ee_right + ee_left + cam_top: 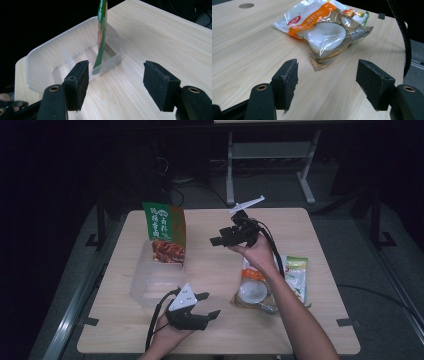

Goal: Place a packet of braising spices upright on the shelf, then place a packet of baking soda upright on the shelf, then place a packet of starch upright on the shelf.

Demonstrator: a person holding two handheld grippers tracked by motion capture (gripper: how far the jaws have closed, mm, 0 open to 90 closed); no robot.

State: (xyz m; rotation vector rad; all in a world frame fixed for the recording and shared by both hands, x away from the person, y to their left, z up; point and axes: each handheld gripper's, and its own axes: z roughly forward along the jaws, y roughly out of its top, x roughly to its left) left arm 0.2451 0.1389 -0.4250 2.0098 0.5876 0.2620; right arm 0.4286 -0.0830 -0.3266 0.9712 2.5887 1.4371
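**Operator:** High view first: my right gripper [218,240] hangs above the middle of the table [210,265], jaws apart and empty. It points left at the green snack pouch [165,232], which stands upright in the far end of the clear plastic bin [142,287].

**Spotter:** And your left gripper?

**Operator:** My left gripper [206,306] sits at the near edge, jaws wide with nothing between them. In the left gripper view it faces the orange-and-clear snack bag [324,32] lying flat just ahead.

**Spotter:** How will that bag handle?

**Operator:** I judge it light and soft. The film is glossy, so probably slippery, and it crinkles. There's a pale round lump inside that looks crushable, so I'd avoid clamping there and pinch the near sealed corner instead.

**Spotter:** And the green one?

**Operator:** Thin and floppy, leaning on the bin wall in the right gripper view [101,37]. A nudge could tip it.
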